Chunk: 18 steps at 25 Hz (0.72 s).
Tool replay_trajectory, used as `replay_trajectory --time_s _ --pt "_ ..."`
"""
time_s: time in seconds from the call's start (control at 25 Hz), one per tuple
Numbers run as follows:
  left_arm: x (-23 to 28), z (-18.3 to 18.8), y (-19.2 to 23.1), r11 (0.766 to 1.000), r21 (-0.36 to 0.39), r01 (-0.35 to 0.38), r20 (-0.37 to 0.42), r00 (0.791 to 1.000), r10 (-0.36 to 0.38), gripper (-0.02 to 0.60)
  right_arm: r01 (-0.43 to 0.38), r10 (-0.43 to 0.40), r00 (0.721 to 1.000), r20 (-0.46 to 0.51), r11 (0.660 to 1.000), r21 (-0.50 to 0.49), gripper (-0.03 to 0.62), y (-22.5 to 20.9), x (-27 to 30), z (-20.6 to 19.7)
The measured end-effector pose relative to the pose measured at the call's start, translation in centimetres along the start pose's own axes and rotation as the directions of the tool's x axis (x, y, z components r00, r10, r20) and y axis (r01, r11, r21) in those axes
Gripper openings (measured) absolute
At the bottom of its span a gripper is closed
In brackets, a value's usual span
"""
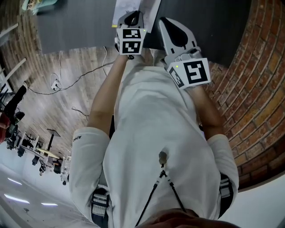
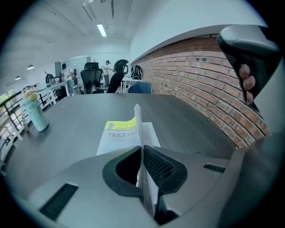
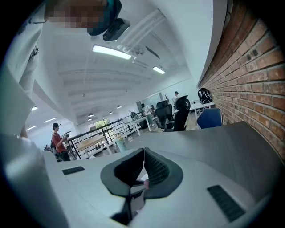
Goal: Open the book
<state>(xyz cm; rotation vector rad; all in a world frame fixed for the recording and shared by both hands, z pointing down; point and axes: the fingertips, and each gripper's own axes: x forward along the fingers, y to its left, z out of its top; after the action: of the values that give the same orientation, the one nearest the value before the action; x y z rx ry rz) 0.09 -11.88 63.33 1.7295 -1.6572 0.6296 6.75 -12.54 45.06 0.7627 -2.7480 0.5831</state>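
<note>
The book (image 2: 116, 134), white with a yellow band on its title page, lies on the grey table (image 2: 75, 116). My left gripper (image 2: 141, 150) is shut on one thin leaf (image 2: 137, 118) of it, which stands up on edge above the rest of the book. In the head view the left gripper (image 1: 132, 18) sits over the white book (image 1: 126, 6) at the table's near edge. My right gripper (image 3: 143, 153) has its jaws together with nothing between them. It hovers just right of the book (image 1: 173, 27) and points out across the table.
A mint-green bottle (image 2: 34, 114) stands on the table's far left. A curved brick wall (image 2: 209, 84) runs along the table's right side. Office chairs (image 2: 116, 76) and desks stand beyond the table. A person in red (image 3: 57, 140) stands by a railing far off.
</note>
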Motion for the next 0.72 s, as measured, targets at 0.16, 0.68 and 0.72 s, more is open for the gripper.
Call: replay_trajectory --time_s 0.16,0.68,0.72 --pt "-0.5 0.1 1.3 1.0 0.023 0.015 0.008 1.0 -0.015 0.034 0.014 -0.014 1.0 0.004 1.0 0.005 0.035 1.2 0.9 -0.2" --pt "-1.4 0.9 4.8 0.997 0.03 0.067 0.002 0.998 -0.067 0.035 0.062 -0.062 0.998 0.01 0.998 0.019 0.035 3.9 3.6 0.2" --pt "-1.4 1.0 5.1 0.997 0.03 0.071 0.001 0.997 -0.071 0.035 0.065 -0.065 0.998 0.012 0.998 0.021 0.035 4.1 3.9 0.3"
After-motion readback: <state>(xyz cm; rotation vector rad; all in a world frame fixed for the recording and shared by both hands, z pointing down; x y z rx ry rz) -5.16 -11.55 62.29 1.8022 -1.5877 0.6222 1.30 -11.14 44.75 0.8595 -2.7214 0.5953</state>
